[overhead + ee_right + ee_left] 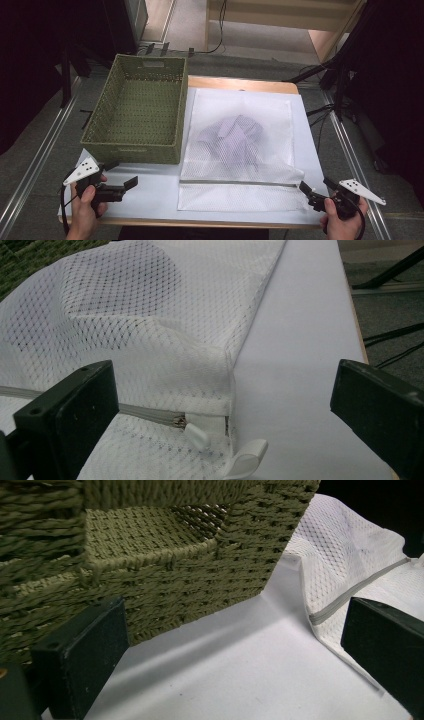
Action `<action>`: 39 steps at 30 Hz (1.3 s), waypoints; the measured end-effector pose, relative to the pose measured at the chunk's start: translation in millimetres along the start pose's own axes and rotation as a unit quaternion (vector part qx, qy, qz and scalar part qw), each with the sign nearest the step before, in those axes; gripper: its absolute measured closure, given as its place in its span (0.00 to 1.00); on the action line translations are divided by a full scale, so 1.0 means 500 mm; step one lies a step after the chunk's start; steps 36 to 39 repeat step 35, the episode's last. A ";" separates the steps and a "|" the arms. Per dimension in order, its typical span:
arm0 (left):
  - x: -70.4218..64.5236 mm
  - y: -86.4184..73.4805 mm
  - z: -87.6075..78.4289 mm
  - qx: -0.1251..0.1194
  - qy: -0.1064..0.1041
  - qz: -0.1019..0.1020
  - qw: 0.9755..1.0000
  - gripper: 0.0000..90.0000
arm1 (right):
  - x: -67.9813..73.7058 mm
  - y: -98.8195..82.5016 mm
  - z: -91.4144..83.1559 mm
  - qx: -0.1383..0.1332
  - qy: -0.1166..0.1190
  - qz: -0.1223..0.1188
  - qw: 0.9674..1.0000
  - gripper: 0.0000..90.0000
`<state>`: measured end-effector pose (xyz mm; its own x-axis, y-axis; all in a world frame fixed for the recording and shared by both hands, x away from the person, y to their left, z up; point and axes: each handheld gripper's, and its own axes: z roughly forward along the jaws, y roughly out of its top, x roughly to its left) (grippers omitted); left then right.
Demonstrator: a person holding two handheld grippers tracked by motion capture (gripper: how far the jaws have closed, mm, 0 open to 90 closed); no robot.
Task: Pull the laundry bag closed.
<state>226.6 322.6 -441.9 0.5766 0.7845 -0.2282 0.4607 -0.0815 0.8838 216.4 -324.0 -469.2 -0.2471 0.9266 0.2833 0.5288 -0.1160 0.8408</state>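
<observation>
Zip step in hand: mesh bag (pixel 240 145) w/ garment lies centre frame, zipper pull (pixel 196 435) framed by right gripper (pixel 306 190), jaws spread, nothing pinched. Left gripper (pixel 127 184), lower left, also spread & empty. Pull to be pinched next, prob.

The mesh bag (pixel 239 145) you worked beside was thin white netting, semi-sheer, with a grey zipper tape (pixel 150 414) and a smooth, slightly glossy white plastic pull (pixel 196 435). Your basket (pixel 137 112) was coarse olive-green woven cord (rough and matt, with twisted strands showing in the left gripper view). The table cover (pixel 155 192) looked like smooth matt white sheet over a pale wooden edge (pixel 240 83), and the cloth (pixel 235 137) inside the bag seemed soft lilac fabric.
</observation>
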 end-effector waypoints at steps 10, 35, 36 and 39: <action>0.015 -0.001 -0.016 -0.007 0.014 0.008 1.000 0.00 | -0.003 0.001 -0.003 0.001 0.005 0.004 1.000 0.00; 0.016 -0.004 -0.007 0.001 0.015 0.013 1.000 0.00 | -0.004 -0.001 -0.003 -0.001 0.013 0.002 1.000 0.01; 0.016 -0.004 -0.007 0.001 0.015 0.013 1.000 0.00 | -0.004 -0.001 -0.003 -0.001 0.013 0.002 1.000 0.01; 0.016 -0.004 -0.007 0.001 0.015 0.013 1.000 0.00 | -0.004 -0.001 -0.003 -0.001 0.013 0.002 1.000 0.01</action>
